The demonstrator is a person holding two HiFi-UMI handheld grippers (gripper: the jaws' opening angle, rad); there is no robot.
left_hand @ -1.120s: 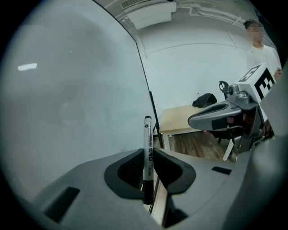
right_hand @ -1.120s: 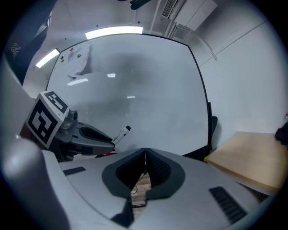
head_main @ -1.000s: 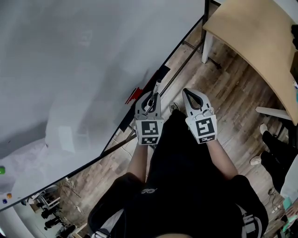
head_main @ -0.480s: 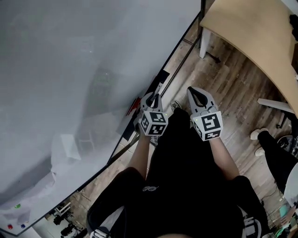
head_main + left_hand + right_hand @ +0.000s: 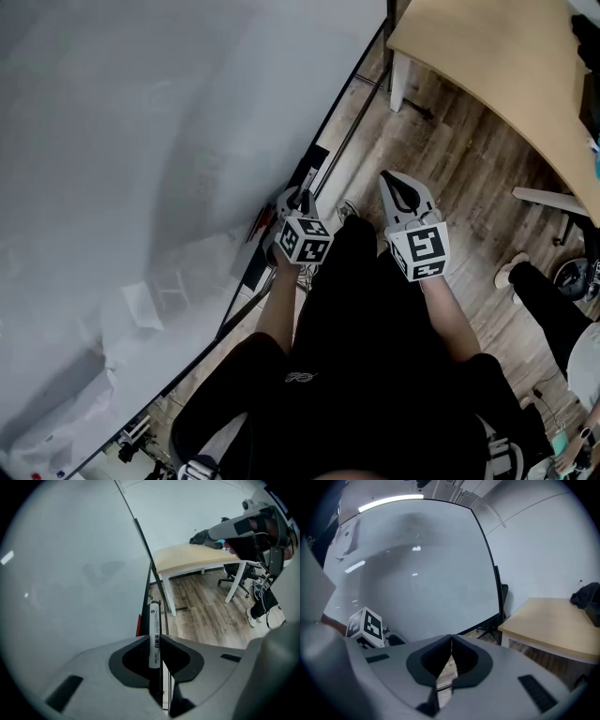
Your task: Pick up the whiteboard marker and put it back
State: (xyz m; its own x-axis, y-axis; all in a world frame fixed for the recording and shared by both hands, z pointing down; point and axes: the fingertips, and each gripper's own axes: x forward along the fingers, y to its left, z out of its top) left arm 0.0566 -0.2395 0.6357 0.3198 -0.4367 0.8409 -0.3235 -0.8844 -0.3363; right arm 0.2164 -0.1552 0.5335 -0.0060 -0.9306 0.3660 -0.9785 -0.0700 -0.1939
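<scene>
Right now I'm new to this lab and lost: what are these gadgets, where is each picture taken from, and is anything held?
A person in black holds a two-jaw gripper in each hand. The head view looks down from a camera on their head; the other two views ride on the grippers. The left gripper is clamped on a white whiteboard marker, close to the lower edge of the whiteboard. The right gripper is shut and empty. A wooden table stands on the plank floor.
</scene>
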